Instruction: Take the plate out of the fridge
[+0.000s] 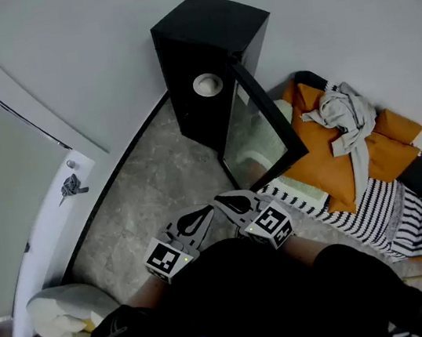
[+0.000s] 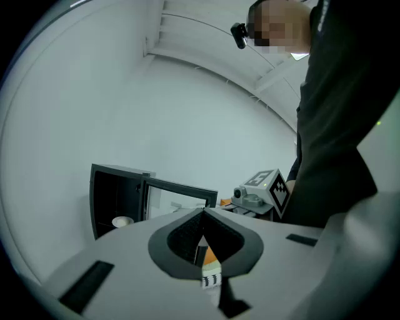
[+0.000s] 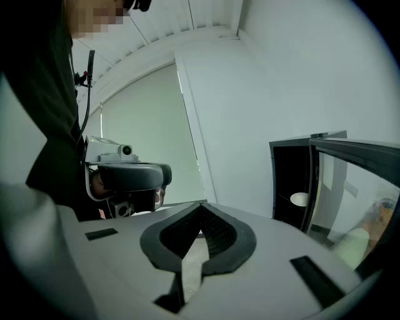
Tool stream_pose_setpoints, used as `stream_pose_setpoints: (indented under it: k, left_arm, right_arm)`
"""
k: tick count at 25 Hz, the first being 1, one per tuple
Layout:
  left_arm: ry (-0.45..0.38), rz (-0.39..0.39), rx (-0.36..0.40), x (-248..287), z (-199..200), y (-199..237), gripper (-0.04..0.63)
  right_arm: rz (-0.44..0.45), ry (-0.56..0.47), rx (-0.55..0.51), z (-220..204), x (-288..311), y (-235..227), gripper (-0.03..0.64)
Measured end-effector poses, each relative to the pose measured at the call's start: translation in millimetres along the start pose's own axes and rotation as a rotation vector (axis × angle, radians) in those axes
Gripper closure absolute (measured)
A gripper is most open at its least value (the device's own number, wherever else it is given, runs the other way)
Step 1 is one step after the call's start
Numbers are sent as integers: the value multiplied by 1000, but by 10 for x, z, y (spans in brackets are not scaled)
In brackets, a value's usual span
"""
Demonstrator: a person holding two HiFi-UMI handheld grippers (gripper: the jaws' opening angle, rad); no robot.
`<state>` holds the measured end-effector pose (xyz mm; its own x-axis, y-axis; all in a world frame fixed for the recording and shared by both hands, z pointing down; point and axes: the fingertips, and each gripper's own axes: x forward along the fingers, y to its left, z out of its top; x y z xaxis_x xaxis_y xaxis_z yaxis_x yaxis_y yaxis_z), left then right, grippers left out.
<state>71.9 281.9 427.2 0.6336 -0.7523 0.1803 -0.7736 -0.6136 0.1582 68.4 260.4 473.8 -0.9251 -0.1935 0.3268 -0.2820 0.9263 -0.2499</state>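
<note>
Starting low and left of the middle in the head view, the left tongs (image 1: 202, 214) were shut tight, tips together, with nothing in them. Just beside them, the right tongs (image 1: 224, 201) were shut and empty too. Both were close to the person's body and pointed up the picture at the fridge (image 1: 188, 48).

The fridge was small and black and stood in the upper middle, well apart from the tongs, with bare floor (image 1: 151, 189) between. The plate (image 1: 208, 85) was inside it on a shelf, small, round and white. To its right the glass door (image 1: 256, 129) was already swung open.

I think the job was only at its start: the way in was open, but the reach for the plate had not begun. The next move would need one of the tongs to open up, go across to the fridge, slip in past the door and pinch the plate by its edge. Then the plate should come out flat, so it would not bump the door or slip.
</note>
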Motion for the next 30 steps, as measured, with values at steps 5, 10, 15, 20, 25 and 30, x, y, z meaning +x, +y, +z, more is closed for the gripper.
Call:
stream_pose_setpoints:
  k: [5,10,15,20,25,30]
  left_arm:
    - [-7,0,3,5,11,17,589]
    - [-2,6,-2,2,6,26,589]
    - [-3,12,-4,16,-3,17,589]
    - [-1,20,-5,70,19,24,589]
    - [1,34,4,204,81,5,589]
    - [8,63,9,380,122,2,589]
  right_arm:
    - [1,0,-6,9,10,-4,606]
    - [6,2,-6,13,19,-4,606]
    - [31,-4,9,-4,15,12,606]
    - [35,-7,15,24,-13,-56,606]
    - [46,-19,20,64,-100,-180,606]
    - [77,-27,20,75,-169,-330,606]
